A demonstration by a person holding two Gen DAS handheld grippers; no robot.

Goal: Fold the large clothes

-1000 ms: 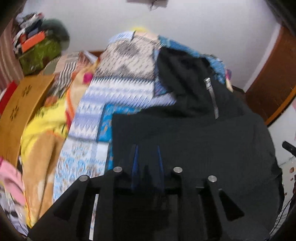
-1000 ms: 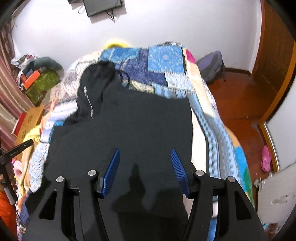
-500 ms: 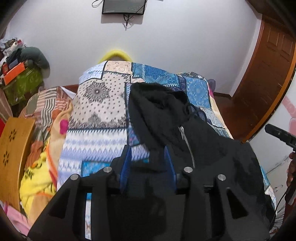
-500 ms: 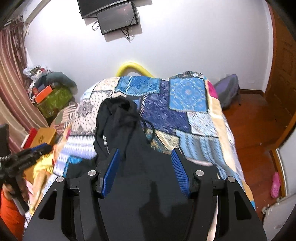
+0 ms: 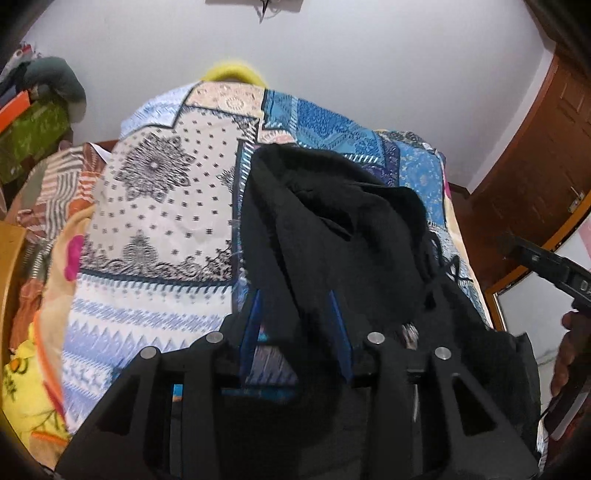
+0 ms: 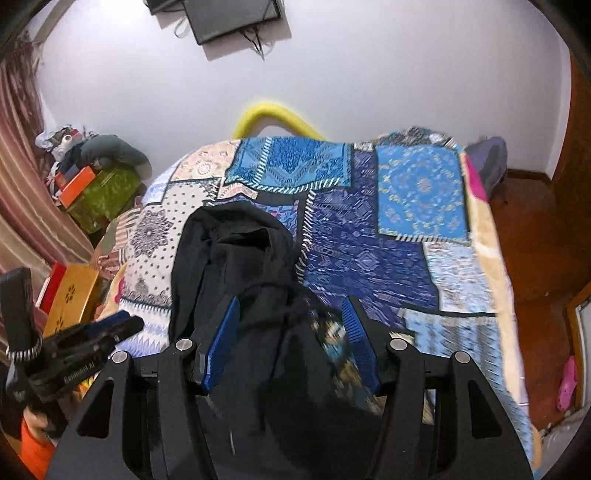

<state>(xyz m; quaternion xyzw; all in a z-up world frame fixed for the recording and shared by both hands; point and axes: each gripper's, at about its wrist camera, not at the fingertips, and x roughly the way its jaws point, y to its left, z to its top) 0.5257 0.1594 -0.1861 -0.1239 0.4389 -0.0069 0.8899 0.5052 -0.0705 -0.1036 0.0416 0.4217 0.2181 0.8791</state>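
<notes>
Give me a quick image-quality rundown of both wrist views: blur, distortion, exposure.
Left wrist view: soft throughout, the yellow headboard smeared, the black hoodie underexposed, folds barely readable; fisheye bends the wooden door.
Right wrist view: sharper at the wall-mounted screen, but motion blur smears the patchwork bedspread near the right claw; dark vignette in the corners.

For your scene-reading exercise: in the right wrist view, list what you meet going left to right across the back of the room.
Striped curtain → green box → yellow headboard → purple backpack → wooden door.
</notes>
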